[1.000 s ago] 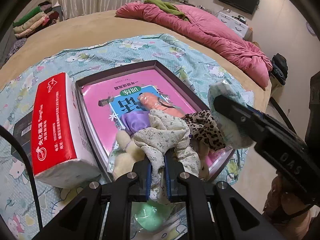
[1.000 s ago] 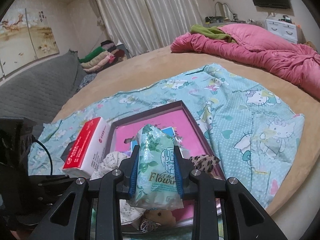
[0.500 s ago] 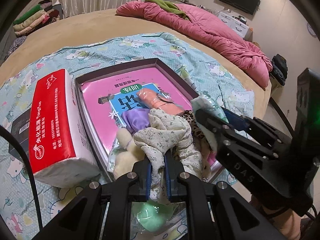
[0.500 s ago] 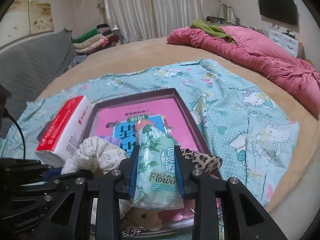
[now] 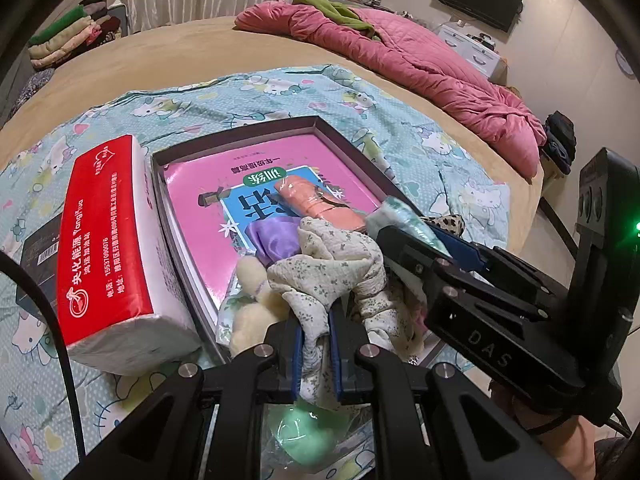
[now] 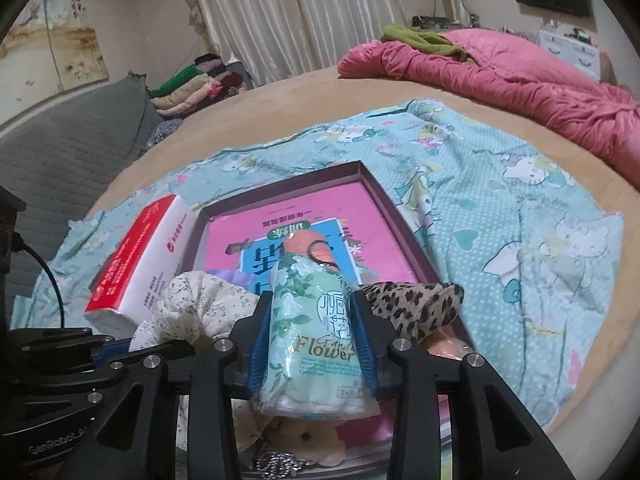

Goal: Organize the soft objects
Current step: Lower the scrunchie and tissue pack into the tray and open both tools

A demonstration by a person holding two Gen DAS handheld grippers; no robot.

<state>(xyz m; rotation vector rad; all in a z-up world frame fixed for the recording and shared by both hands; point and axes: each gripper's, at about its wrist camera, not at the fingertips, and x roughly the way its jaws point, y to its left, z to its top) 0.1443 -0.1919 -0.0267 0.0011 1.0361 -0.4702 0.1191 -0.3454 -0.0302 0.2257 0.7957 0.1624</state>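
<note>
My left gripper (image 5: 316, 350) is shut on a cream floral scrunchie (image 5: 328, 268) at the near end of a shallow purple tray (image 5: 340, 140) with a pink book inside. My right gripper (image 6: 312, 344) is shut on a green "Flower" tissue pack (image 6: 310, 320) and holds it over the same tray, just right of the left gripper; it shows in the left wrist view (image 5: 404, 228). In the tray lie an orange wrapped roll (image 5: 316, 200), a purple cloth (image 5: 272, 236), a leopard-print scrunchie (image 6: 416, 308) and a cream plush toy (image 5: 252, 312).
A red and white tissue pack (image 5: 108, 248) lies left of the tray on a teal cartoon-print sheet (image 5: 400, 120). A black box (image 5: 40, 248) sits further left. A pink quilt (image 5: 420, 64) lies at the bed's far side. A green packet (image 5: 308, 436) lies under my left gripper.
My right gripper has moved left and forward with the tissue pack, coming in low over the tray beside the left gripper. The left gripper has barely moved.
</note>
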